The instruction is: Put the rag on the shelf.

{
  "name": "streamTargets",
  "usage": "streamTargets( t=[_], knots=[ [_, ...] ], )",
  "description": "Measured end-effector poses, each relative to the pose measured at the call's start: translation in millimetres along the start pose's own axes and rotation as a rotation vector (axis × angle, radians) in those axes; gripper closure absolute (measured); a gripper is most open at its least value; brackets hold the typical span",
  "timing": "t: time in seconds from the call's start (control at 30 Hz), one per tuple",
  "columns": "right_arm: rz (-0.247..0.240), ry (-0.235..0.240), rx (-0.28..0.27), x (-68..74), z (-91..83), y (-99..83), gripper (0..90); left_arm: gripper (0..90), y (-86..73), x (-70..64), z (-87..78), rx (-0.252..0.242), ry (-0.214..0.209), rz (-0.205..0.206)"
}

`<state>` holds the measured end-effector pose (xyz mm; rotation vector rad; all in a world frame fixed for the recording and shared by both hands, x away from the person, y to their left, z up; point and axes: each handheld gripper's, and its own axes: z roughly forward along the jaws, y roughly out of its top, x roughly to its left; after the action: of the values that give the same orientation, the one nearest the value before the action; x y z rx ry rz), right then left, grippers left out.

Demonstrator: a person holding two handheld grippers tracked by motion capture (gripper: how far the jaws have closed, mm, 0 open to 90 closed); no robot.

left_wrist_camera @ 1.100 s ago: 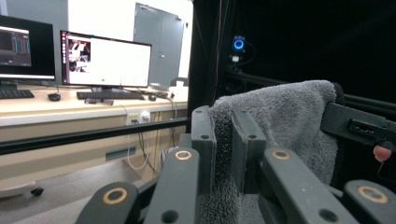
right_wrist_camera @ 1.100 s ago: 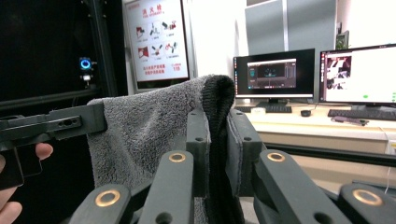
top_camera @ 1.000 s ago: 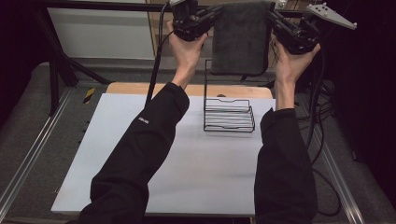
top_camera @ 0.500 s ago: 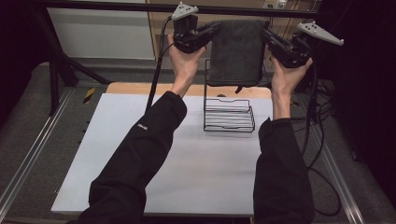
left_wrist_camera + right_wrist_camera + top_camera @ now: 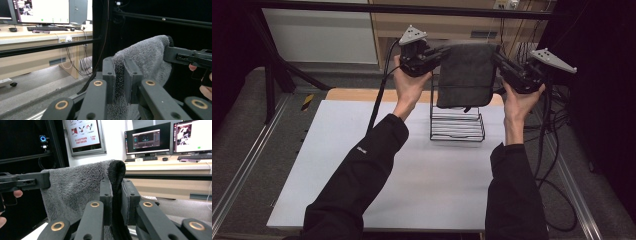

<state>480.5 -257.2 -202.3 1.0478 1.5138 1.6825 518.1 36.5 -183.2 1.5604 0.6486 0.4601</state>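
A folded dark grey towel (image 5: 466, 75) hangs between my two grippers, above a black wire rack (image 5: 457, 125) at the back of the white table (image 5: 377, 165). My left gripper (image 5: 443, 51) is shut on the towel's upper left corner, and my right gripper (image 5: 498, 56) is shut on its upper right corner. In the left gripper view the towel (image 5: 147, 60) is pinched between the jaws, with the other gripper's jaw at its far corner. In the right gripper view the towel's folded edge (image 5: 116, 180) sits clamped between the jaws. The towel's lower edge hangs just over the rack's upright.
Both forearms in black sleeves (image 5: 362, 175) reach over the table from the near side. Black cables (image 5: 552, 130) trail down at the right of the table. A wooden cabinet (image 5: 437, 25) stands behind it. Desks with monitors (image 5: 150, 138) lie beyond.
Both grippers have come down and toward me with the towel, which now hangs lower, nearer the wire rack.
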Motion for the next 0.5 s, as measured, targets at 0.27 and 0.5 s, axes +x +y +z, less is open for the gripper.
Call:
streamTargets(
  t=[0.27,0.5],
  knots=[
    [-0.003,0.008,0.009,-1.1,-10.0,-10.6,81.2,80.5,-8.3,-7.7,-6.5,0.024,-0.029,0.019],
    [0.002,0.029,0.015,-1.0,-16.2,-20.9,81.1,80.5,-17.6,-12.3,-14.2,0.043,-0.052,0.037]
  ],
)
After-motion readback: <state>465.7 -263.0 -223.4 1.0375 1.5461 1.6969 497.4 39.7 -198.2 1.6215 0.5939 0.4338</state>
